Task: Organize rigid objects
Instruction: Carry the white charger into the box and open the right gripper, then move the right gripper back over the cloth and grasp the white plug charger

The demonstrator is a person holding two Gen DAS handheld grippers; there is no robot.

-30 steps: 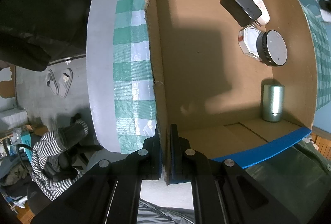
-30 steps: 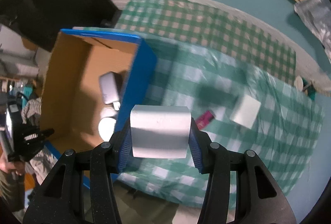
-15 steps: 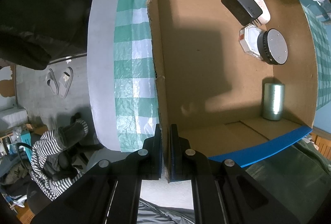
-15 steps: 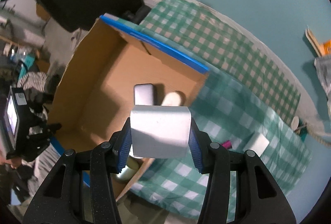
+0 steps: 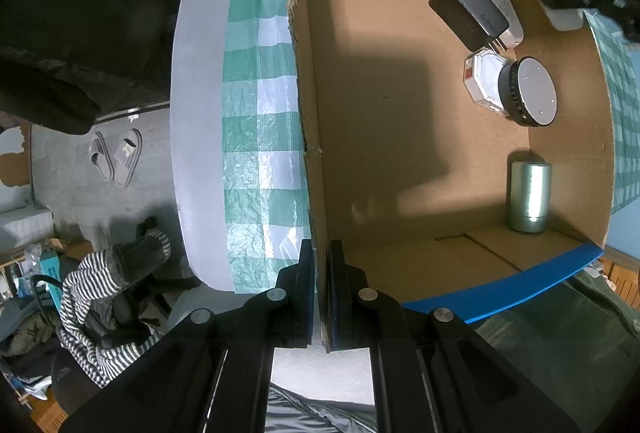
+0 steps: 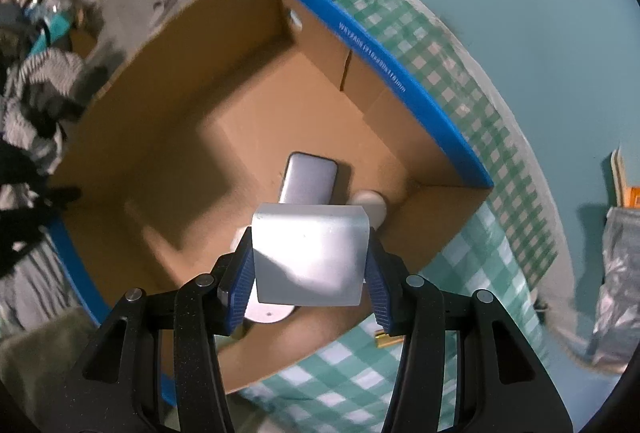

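Right wrist view: the right gripper (image 6: 310, 275) pinches a white block (image 6: 310, 253) above the cardboard box (image 6: 168, 153); the left gripper (image 5: 319, 297) clamps the box's wall.

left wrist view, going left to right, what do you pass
sandals → checked tablecloth → cardboard box wall → black charger → metal cylinder
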